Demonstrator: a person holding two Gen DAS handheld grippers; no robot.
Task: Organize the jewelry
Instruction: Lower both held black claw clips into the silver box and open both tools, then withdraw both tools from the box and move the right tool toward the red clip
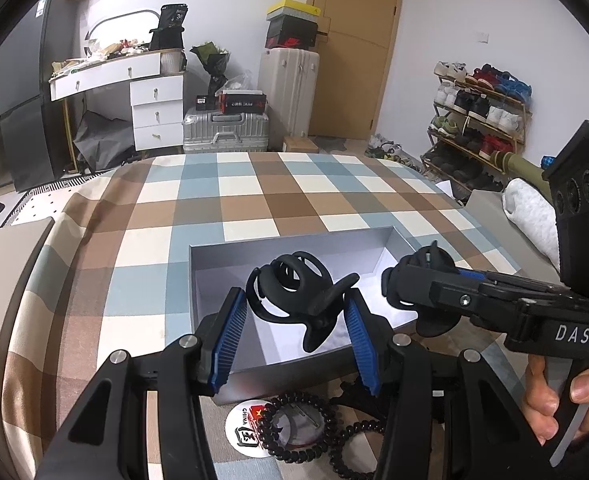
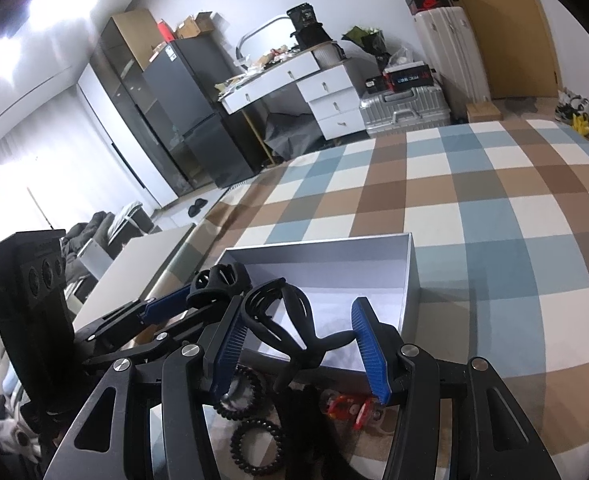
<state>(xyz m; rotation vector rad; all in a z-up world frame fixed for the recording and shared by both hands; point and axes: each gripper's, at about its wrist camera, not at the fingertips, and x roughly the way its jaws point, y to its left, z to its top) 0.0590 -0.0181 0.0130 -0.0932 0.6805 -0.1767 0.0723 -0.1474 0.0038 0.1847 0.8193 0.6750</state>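
An open grey box (image 1: 214,264) with a white inside lies on the checked cloth; it also shows in the right wrist view (image 2: 412,272). Both grippers hover over its near edge, each with a black claw hair clip. My left gripper (image 1: 294,338) has wide jaws with a clip (image 1: 294,296) between the pads, touching the right pad. My right gripper (image 2: 300,344) also has wide jaws, and its clip (image 2: 286,320) leans on the left pad. In the left wrist view the right gripper (image 1: 414,288) comes in from the right.
Below the box lie a black bead bracelet (image 1: 294,428), a round white badge (image 1: 250,424), black spiral hair ties (image 2: 256,444) and a small red item (image 2: 350,408). A grey lid (image 2: 142,256) lies left of the box. Furniture, suitcases and a shoe rack stand behind the table.
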